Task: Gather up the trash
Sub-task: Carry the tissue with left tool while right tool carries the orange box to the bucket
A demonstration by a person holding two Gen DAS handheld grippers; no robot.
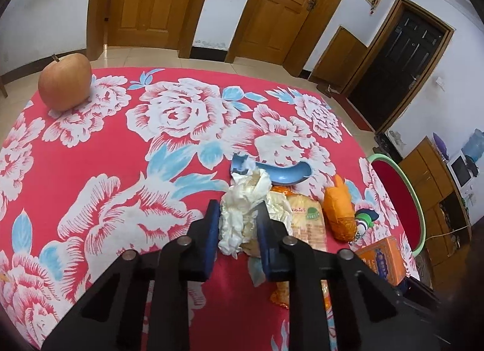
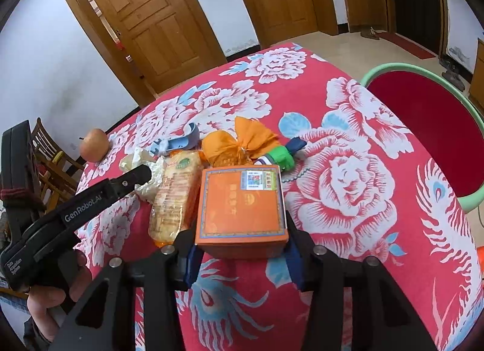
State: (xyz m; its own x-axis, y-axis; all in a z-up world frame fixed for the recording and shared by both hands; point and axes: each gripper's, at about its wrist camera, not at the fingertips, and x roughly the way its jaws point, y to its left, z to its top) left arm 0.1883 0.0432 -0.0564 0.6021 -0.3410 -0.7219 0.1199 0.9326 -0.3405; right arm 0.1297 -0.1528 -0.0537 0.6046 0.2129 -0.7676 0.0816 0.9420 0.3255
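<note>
A crumpled white tissue wad (image 1: pixel 242 199) lies on the red floral tablecloth (image 1: pixel 99 154), and my left gripper (image 1: pixel 237 206) is shut on it, blue pads pressing both sides. In the right wrist view that left gripper's tip (image 2: pixel 142 172) sits at the same tissue wad (image 2: pixel 148 175). My right gripper (image 2: pixel 243 257) hugs the near end of an orange box (image 2: pixel 242 209), with a pad against each side. Behind the box lie a bread packet (image 2: pixel 175 193), a knotted orange bag (image 2: pixel 233 145), a curved blue plastic piece (image 2: pixel 184 141) and a green-and-white toy (image 2: pixel 281 157).
An apple (image 1: pixel 65 82) stands at the far left of the table. A red tub with a green rim (image 2: pixel 393 68) sits off the table's right edge. A hand (image 2: pixel 45 299) holds the left gripper. Wooden chairs (image 2: pixel 51 157) stand at the left, doors behind.
</note>
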